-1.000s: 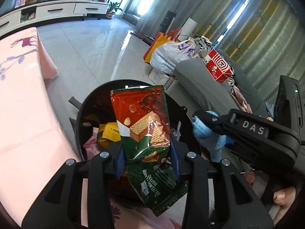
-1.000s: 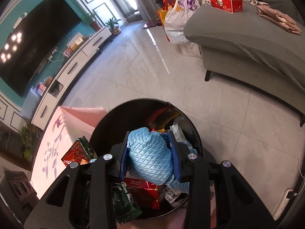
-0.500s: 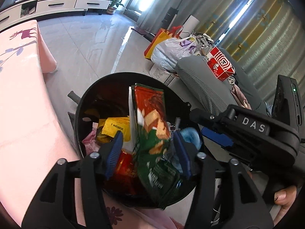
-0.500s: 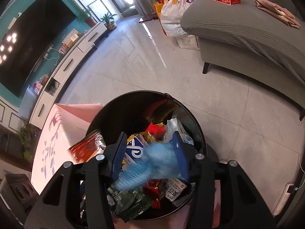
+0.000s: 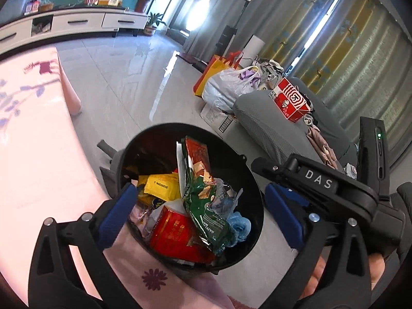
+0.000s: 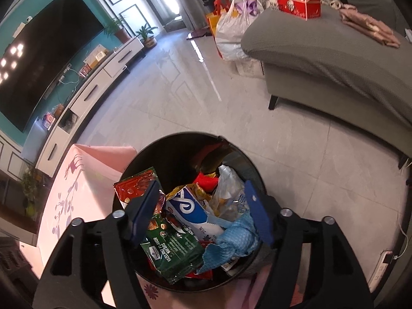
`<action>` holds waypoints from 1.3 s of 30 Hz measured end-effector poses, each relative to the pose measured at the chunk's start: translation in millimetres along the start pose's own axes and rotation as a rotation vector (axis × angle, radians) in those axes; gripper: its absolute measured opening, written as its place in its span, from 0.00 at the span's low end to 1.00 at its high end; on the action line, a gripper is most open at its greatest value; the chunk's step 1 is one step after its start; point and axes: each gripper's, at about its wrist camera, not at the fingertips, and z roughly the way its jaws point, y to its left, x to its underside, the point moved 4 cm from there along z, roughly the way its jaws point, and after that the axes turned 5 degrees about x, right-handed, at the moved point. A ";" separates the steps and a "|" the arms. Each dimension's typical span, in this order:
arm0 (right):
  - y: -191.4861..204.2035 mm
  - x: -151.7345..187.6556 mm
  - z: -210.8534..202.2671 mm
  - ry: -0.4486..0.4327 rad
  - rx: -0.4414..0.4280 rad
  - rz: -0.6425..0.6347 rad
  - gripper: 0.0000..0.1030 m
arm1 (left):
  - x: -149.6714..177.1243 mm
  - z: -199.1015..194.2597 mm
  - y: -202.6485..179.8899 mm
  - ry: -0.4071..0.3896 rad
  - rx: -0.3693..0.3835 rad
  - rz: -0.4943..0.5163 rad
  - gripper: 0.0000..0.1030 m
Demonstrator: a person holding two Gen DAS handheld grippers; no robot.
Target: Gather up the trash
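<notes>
Left wrist view: left gripper [image 5: 198,206] jaws opening wide, nothing between the pads; the red-and-green foil wafer wrapper [image 5: 203,190] lies below them in the round black trash bin [image 5: 247,170], leaning on other litter. Right wrist view: right gripper [image 6: 200,211] jaws opening, pads clear; the crumpled light-blue cloth [image 6: 231,242] rests in the bin [image 6: 144,154] just inside the right-hand pad, beside the wrapper [image 6: 170,255].

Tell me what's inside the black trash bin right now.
The black trash bin holds a green and red wafer wrapper, a crumpled blue cloth, a blue and white pack, a yellow packet and a red box. Whatever lies beneath them is covered.
</notes>
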 end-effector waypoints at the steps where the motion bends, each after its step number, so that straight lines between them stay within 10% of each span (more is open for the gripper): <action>1: 1.0 0.4 -2.8 -0.011 0.013 -0.012 0.75 | -0.3 -4.3 -2.0 -0.008 -0.001 0.009 0.97; 11: 9.3 -2.2 -40.1 -0.135 0.011 -0.083 0.97 | -1.5 -42.7 -0.3 -0.074 -0.132 0.004 0.97; 39: 19.4 10.0 -100.7 -0.223 -0.001 -0.185 0.97 | 25.4 -113.9 -27.0 -0.125 -0.277 0.012 0.97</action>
